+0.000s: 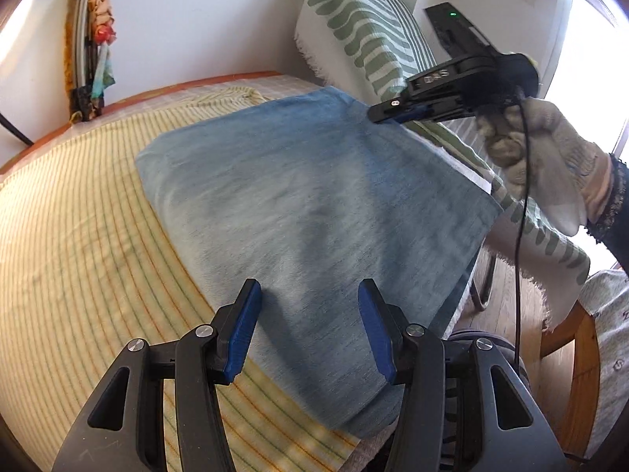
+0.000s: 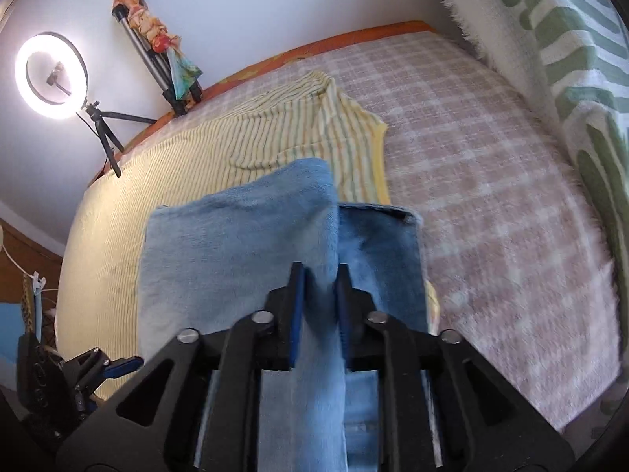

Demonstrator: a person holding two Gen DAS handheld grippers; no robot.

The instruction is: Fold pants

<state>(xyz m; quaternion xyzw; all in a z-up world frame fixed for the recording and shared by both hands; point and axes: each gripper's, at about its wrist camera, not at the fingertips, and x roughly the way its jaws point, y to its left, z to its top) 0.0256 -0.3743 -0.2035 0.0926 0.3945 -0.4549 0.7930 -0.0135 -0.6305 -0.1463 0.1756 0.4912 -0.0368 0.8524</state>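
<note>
Folded blue denim pants (image 1: 306, 181) lie on a yellow striped cloth (image 1: 98, 216) spread over the bed. My left gripper (image 1: 309, 289) hovers open over their near end, with nothing between its blue pads. A gloved hand (image 1: 550, 165) holds my right gripper (image 1: 379, 114) at the pants' far right corner. In the right wrist view, a raised fold of the pants (image 2: 236, 236) stands between the fingers of the right gripper (image 2: 320, 271). Its jaws are slightly apart, not pinching the fold. The left gripper (image 2: 118, 367) shows at the lower left.
A pink checked bedcover (image 2: 491, 196) lies to the right of the striped cloth (image 2: 275, 137). A green-and-white patterned throw (image 1: 365, 27) rises at the bed's right side. By the wall are a lit ring light (image 2: 51, 74) and a folded tripod (image 2: 153, 55). Wooden furniture (image 1: 570, 334) stands past the bed edge.
</note>
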